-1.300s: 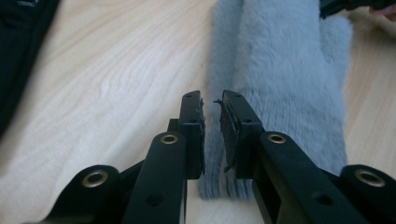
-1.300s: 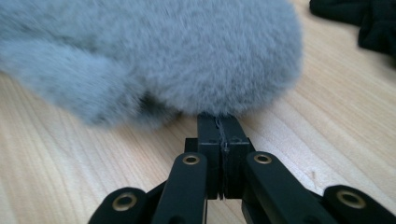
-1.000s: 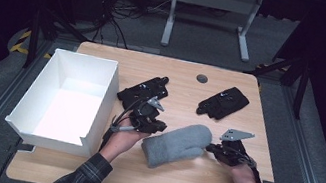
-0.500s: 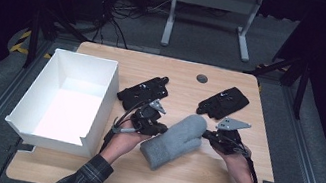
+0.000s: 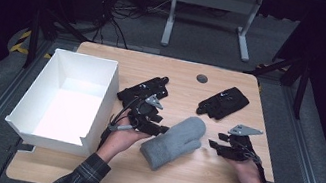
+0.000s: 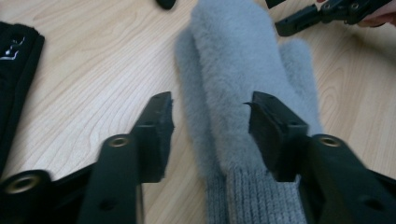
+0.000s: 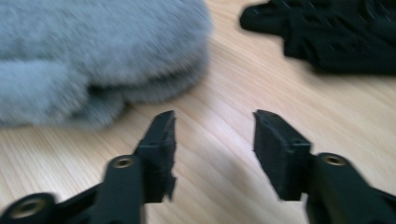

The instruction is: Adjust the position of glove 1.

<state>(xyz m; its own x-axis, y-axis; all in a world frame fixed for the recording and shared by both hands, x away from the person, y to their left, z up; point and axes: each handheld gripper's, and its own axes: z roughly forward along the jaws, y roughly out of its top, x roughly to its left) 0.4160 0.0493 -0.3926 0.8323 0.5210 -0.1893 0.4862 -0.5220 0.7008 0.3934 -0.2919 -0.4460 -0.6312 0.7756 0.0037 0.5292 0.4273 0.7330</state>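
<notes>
Since the earlier frames your right tool (image 5: 213, 144) has let go of the grey mitten (image 5: 174, 141) and drawn back from it toward your right, and both tools have just been opening. Your left tool (image 5: 163, 130) now has its jaws apart, straddling the mitten near its knitted cuff; in the left gripper view the pads (image 6: 156, 126) stand clear of the fleece on either side, so nothing is clamped. Your right tool also stands open with bare wood between its jaws, the mitten's rounded end lying just ahead of it and off to one side in the right gripper view. The mitten lies flat on the surface (image 5: 188, 83), slanted, between your two hands, cuff toward you. Around it: one white box (image 5: 41, 95), open-topped, sits at the left edge of the surface, just beside your left hand (image 5: 118, 139); one black glove (image 5: 143, 90) lies just beyond your left tool, close to the box's right wall, and a second black glove (image 5: 224, 102) lies beyond your right tool, near the far right of the surface. One small dark round cap (image 5: 202, 78) sits near the far edge, apart from everything. Counted: one grey mitten, two black gloves, one box, one cap. Nothing lies between either tool and the mitten.
</notes>
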